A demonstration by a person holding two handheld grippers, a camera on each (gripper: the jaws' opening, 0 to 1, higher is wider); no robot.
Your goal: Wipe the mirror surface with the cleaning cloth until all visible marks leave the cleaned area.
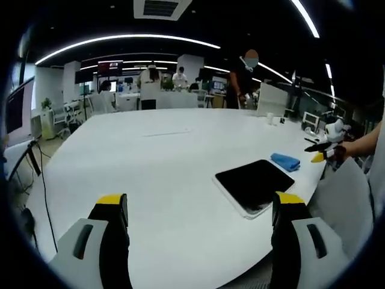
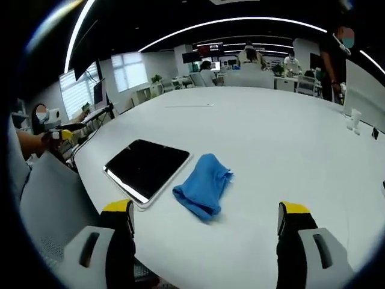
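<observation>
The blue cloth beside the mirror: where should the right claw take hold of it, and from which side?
Probably on the raised, bunched fold at the near end of the blue cloth, coming from above. It lies crumpled on the white table beside the mirror, and the open right claw already faces it.

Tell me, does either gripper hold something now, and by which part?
Nothing is held. Both grippers, left and right, are open; the cloth lies beside the mirror.

One large white desk (image 2: 289,138) is carrying one dark rectangular mirror (image 2: 147,165) and one crumpled blue cleaning cloth (image 2: 203,185), both lying near its edge. Two claws are showing: the left claw (image 1: 201,211) and the right claw (image 2: 204,220), each one showing two yellow-tipped jaws standing apart.
</observation>
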